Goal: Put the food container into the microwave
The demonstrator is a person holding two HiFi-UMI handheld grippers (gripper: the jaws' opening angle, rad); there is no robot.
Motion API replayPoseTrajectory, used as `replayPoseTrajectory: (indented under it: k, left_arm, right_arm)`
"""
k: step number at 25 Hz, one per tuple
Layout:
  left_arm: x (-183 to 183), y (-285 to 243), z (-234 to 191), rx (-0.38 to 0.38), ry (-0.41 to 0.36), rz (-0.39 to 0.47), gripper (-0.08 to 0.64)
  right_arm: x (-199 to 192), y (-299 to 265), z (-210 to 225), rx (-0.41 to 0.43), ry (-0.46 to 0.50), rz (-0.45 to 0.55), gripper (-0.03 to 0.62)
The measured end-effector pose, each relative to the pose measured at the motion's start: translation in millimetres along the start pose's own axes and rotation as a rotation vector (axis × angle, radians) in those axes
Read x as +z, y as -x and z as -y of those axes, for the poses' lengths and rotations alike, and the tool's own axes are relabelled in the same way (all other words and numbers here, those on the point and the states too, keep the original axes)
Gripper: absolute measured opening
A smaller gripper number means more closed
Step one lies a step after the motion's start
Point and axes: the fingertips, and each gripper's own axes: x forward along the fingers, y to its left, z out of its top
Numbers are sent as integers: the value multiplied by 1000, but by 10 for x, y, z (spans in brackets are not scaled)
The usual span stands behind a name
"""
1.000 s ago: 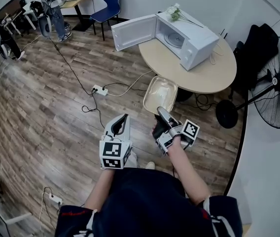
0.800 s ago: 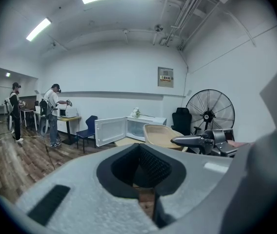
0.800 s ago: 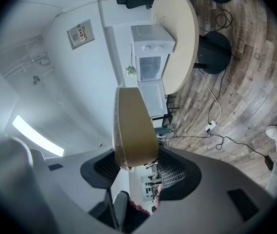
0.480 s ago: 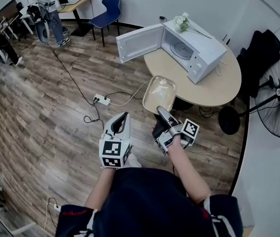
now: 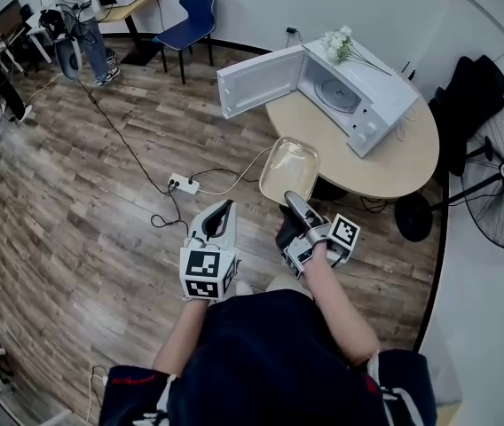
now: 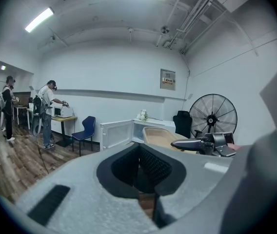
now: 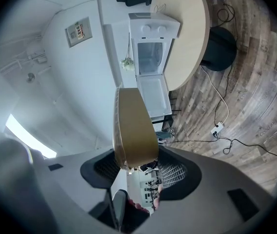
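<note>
The food container [image 5: 289, 167], a shallow beige tray, is held out level in front of me by its near rim. My right gripper [image 5: 295, 199] is shut on that rim, and in the right gripper view the container [image 7: 133, 126] stands edge-on between the pads. The white microwave [image 5: 367, 105] sits on the round table [image 5: 403, 162] ahead, its door [image 5: 256, 80] swung wide open and its cavity showing a glass plate. My left gripper [image 5: 223, 211] hangs beside the right one over the floor, shut with nothing in it. From the left gripper view, the container [image 6: 160, 136] and microwave [image 6: 146, 126] lie ahead to the right.
A white power strip [image 5: 179, 183] and cables cross the wood floor left of the table. A standing fan [image 5: 500, 171] and a dark chair [image 5: 465, 87] are at the right. White flowers [image 5: 336, 43] lie on the microwave. A blue chair [image 5: 194, 16] and people stand far back left.
Both grippers and the held container have travelled forward toward the table. The microwave and table now sit nearer and further right in the head view. The grip has not changed.
</note>
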Motion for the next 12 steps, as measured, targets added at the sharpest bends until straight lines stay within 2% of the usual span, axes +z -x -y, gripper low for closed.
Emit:
replayPoseTrajectory:
  k: [4,12]
  left_arm:
    - [8,-140,-112,-18,3,-4,15]
    - [43,-667,-158,-60,-15,-20,15]
  right_arm:
    - [68,-139,-5,0,4,13,229]
    - [439,-420,61,-3,-20,38,229]
